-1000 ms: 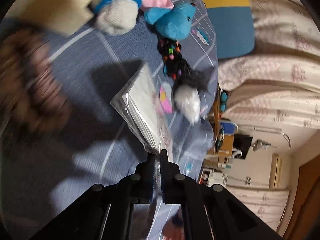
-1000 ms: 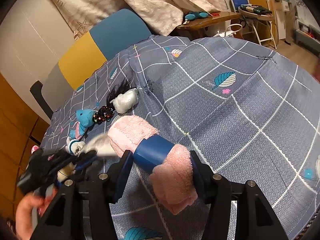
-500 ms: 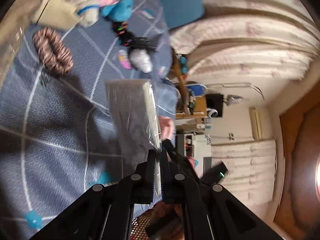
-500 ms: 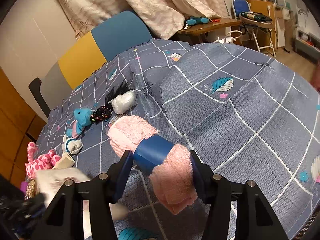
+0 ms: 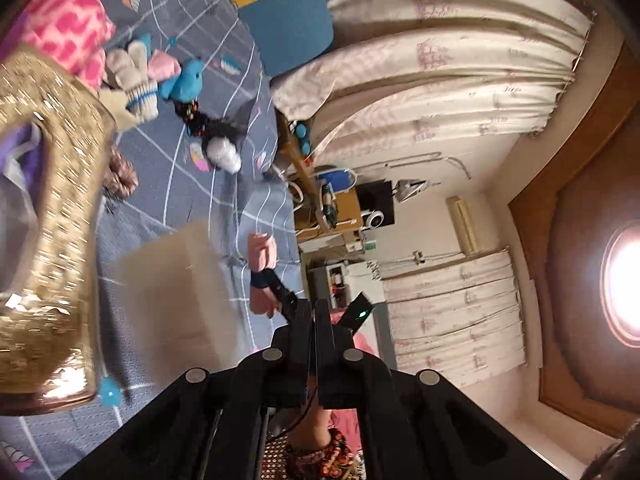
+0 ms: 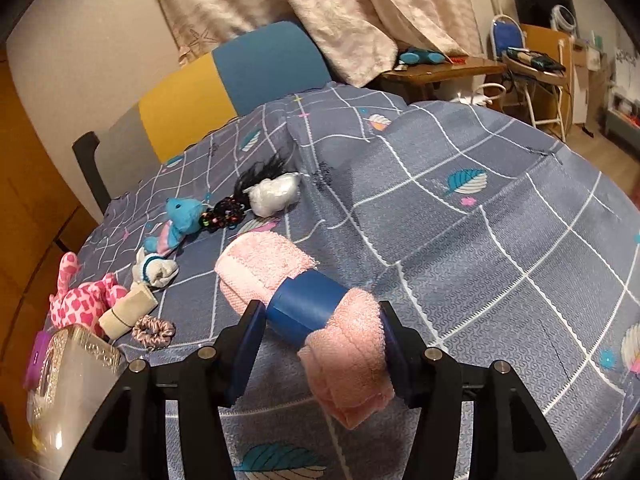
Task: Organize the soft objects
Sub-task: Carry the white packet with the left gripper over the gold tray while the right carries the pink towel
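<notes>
My right gripper [image 6: 316, 344] is shut on a rolled pink towel [image 6: 280, 272] with a blue band, held above the grey-blue checked bedspread [image 6: 480, 240]. My left gripper [image 5: 313, 312] is shut on the edge of a clear plastic packet [image 5: 176, 280], which is blurred, beside a gold sequinned basket [image 5: 56, 208]. The basket also shows at the lower left of the right wrist view [image 6: 76, 364]. The towel and right gripper show in the left wrist view [image 5: 262, 256].
On the bedspread lie a pink spotted plush [image 6: 88, 296], a beige roll [image 6: 128, 310], a scrunchie [image 6: 154, 330], a white sock [image 6: 156, 270], a blue plush [image 6: 180, 220], a beaded hairpiece [image 6: 224, 214] and a white bundle [image 6: 276, 196]. A chair [image 6: 224, 92] stands behind.
My left gripper has swung with the packet from over the toys to beside the gold basket. The right gripper has stayed put with the towel.
</notes>
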Demonstrator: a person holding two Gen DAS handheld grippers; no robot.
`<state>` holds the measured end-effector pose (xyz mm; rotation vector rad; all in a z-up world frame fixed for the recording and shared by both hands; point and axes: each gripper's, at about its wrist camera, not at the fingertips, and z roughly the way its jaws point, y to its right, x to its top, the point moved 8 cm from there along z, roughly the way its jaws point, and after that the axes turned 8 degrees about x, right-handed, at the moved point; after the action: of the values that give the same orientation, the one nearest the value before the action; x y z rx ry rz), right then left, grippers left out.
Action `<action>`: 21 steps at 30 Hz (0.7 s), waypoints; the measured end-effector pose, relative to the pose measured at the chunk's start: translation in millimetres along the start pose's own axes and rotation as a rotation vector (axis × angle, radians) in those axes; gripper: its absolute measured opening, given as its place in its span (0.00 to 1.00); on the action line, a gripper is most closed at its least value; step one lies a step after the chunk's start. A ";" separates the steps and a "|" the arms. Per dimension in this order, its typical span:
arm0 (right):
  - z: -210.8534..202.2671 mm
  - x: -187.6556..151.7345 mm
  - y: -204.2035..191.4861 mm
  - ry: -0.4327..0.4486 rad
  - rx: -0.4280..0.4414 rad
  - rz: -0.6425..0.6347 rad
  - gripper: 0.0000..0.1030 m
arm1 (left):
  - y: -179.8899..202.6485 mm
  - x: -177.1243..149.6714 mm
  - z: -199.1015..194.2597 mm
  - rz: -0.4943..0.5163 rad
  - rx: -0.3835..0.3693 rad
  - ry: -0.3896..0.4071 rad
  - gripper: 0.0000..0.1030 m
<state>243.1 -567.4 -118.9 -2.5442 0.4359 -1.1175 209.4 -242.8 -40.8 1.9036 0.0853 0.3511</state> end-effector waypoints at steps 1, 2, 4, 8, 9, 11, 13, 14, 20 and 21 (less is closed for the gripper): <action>0.9 -1.8 -1.5 -0.004 -0.002 -0.002 0.56 | -3.1 1.9 -4.9 0.007 0.026 0.002 0.00; 2.0 -3.5 -2.7 -0.009 0.001 0.001 0.56 | -7.4 2.8 -7.5 0.009 0.067 0.001 0.00; 4.2 -9.0 -5.6 -0.024 0.017 0.013 0.56 | -18.2 -3.0 -4.9 0.000 0.124 -0.028 0.00; 4.2 -14.7 -12.5 -0.033 0.030 0.009 0.56 | -27.5 -30.3 22.0 0.052 0.245 -0.112 0.22; 3.1 -14.2 -13.7 -0.030 0.032 0.005 0.56 | -28.6 -39.1 32.1 0.077 0.287 -0.143 0.29; 2.3 -12.9 -16.5 -0.037 0.047 -0.005 0.56 | -33.8 -62.6 56.5 0.136 0.384 -0.225 0.32; 3.5 -14.3 -20.8 -0.071 0.099 0.003 0.56 | -45.2 -80.2 74.4 0.149 0.444 -0.281 0.32; 3.2 -15.6 -21.5 -0.084 0.123 0.017 0.56 | -53.4 -86.0 79.0 0.143 0.477 -0.294 0.32; -0.6 -35.1 -11.8 -0.209 0.254 0.171 0.56 | -101.7 -101.0 90.8 0.115 0.678 -0.286 0.33; -1.6 -36.9 -8.1 -0.210 0.235 0.176 0.56 | -103.2 -100.8 89.9 0.142 0.700 -0.268 0.35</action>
<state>219.2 -545.6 -138.6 -2.3344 0.4357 -0.7802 150.2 -310.5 -185.0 2.6423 -0.1237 0.1625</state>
